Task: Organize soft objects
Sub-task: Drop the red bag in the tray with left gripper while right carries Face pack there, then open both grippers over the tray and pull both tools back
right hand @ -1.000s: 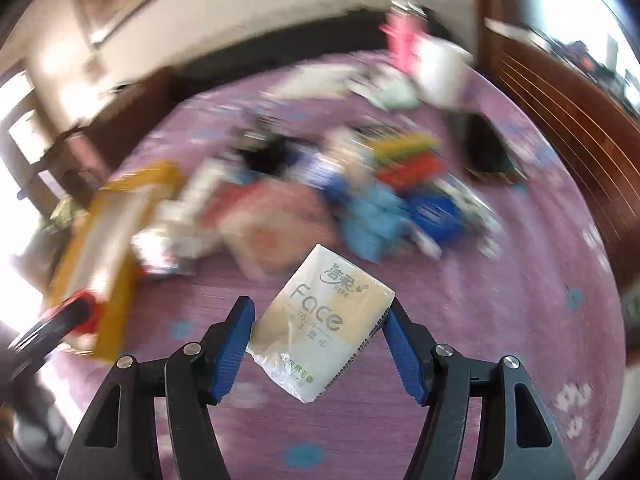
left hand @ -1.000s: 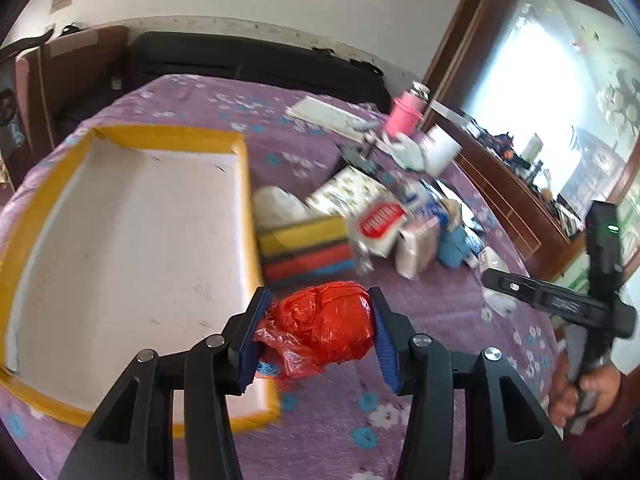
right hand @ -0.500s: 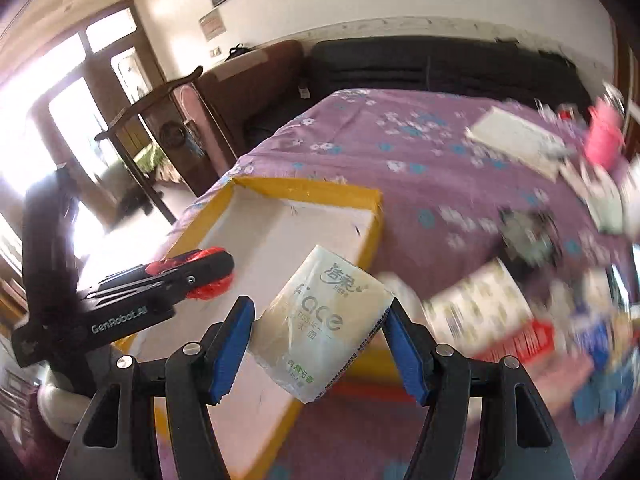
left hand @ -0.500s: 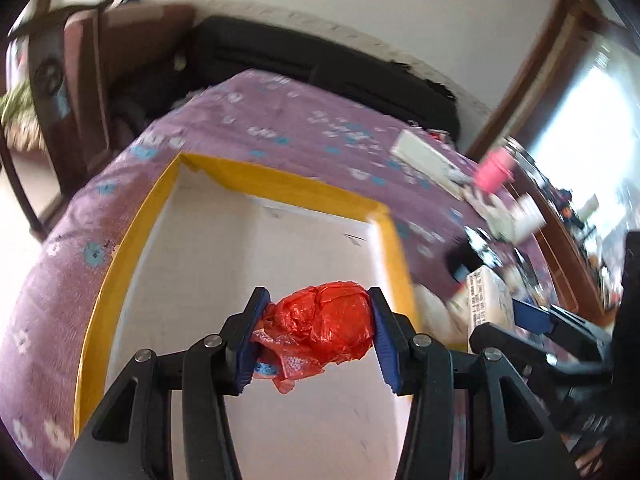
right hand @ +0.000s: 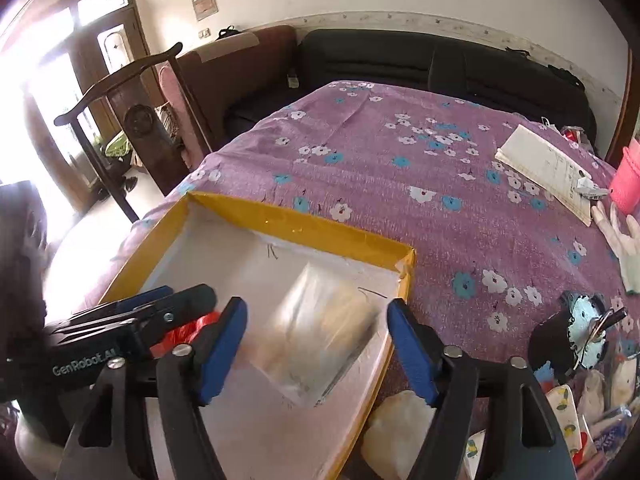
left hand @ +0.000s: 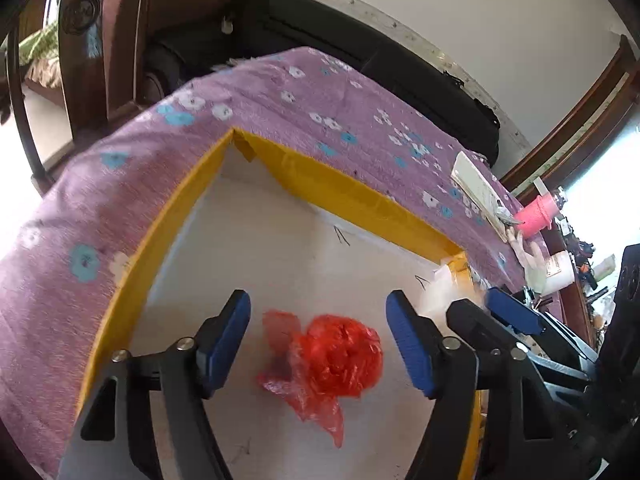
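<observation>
Both wrist cameras look down close over the yellow-rimmed tray (left hand: pixel 352 196) (right hand: pixel 304 226) at the bed's (left hand: pixel 328 96) (right hand: pixel 400 184) near edge, facing the far sofa (left hand: pixel 360 40) (right hand: pixel 400 56); both share the tray's far corner.

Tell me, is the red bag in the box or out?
In. The red bag lies on the white floor of the yellow-rimmed box, between open jaws.

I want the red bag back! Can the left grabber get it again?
Probably yes. The left gripper is open, and the red bag lies in the yellow-rimmed box right between its fingers, with nothing covering it. The right gripper is off to the side.
</observation>
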Demonstrator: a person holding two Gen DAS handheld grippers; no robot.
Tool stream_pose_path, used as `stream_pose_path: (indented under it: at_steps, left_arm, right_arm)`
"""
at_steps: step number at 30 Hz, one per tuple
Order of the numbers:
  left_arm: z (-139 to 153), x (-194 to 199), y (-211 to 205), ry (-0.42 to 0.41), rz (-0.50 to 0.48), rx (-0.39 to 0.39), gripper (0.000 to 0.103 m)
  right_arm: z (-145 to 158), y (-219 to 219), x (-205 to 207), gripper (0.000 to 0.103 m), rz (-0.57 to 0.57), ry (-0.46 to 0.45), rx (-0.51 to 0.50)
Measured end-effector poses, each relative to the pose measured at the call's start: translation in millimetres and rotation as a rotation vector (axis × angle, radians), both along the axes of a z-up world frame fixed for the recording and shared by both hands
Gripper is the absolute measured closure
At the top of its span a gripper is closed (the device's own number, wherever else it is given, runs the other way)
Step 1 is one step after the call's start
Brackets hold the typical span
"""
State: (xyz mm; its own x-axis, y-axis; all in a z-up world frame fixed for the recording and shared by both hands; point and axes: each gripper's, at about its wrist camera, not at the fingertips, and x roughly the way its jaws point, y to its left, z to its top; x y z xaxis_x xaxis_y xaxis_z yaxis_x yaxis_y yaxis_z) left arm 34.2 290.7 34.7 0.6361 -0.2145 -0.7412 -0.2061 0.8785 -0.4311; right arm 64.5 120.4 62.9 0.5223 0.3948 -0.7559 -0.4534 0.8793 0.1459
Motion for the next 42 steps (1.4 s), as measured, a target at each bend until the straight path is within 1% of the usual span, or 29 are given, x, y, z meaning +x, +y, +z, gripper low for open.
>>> stream_pose_path:
  at_steps: [1,2,5,8,13,16,19,21,24,26,28,31,35,37,40,42]
  left_arm:
    - [1,-1,0,-0.004,-0.001,0.003,0.025]
    - [3,-2,0,-0.011,0.000,0.009,0.024]
    - [11,-8,-6,-0.030,-0.003,0.050,0.024]
    - [23,-20,-16,-0.054,-0.009,0.073,0.024]
    - [45,-47,-43,-0.100,-0.028,0.103,0.024]
    - [59,-66,-68,-0.134,-0.038,0.167,0.024]
    - [73,-85,-98,-0.164,-0.044,0.266,0.024]
    - [83,-102,-118,-0.193,-0.044,0.328,0.023]
    - [100,-126,-141,-0.241,-0.046,0.377,0.019]
    - [112,-143,-156,-0.280,-0.053,0.404,0.017]
    - [124,-159,-167,-0.317,-0.071,0.404,0.017]
    - [147,-188,-180,-0.383,-0.103,0.374,0.017]
    - [183,-235,-197,-0.509,-0.143,0.340,0.017]
    - [202,-250,-202,-0.552,-0.170,0.315,0.017]
    - [240,-271,-209,-0.626,-0.195,0.318,0.017]
    - [273,-280,-212,-0.670,-0.215,0.320,0.017]
  right_arm:
    - [2,-3,-1,0.020,-0.009,-0.008,0.009]
    - [4,-6,-3,0.019,-0.013,-0.014,0.016]
    - [14,-17,-11,0.019,-0.028,-0.035,0.033]
    - [24,-34,-24,0.019,-0.045,-0.053,0.061]
    - [44,-79,-61,0.019,-0.073,-0.093,0.122]
    - [57,-113,-85,0.018,-0.111,-0.120,0.174]
    - [73,-150,-109,0.018,-0.156,-0.154,0.229]
    - [88,-178,-131,0.017,-0.193,-0.199,0.253]
    - [106,-211,-161,0.014,-0.241,-0.272,0.259]
    - [121,-233,-186,0.013,-0.279,-0.326,0.257]
    - [137,-259,-212,0.012,-0.323,-0.377,0.266]
    - [161,-292,-246,0.010,-0.374,-0.435,0.288]
    - [196,-333,-292,0.006,-0.429,-0.533,0.309]
    - [211,-347,-306,0.005,-0.453,-0.562,0.308]
    - [246,-368,-323,0.004,-0.475,-0.593,0.301]
    - [275,-380,-333,0.004,-0.486,-0.623,0.289]
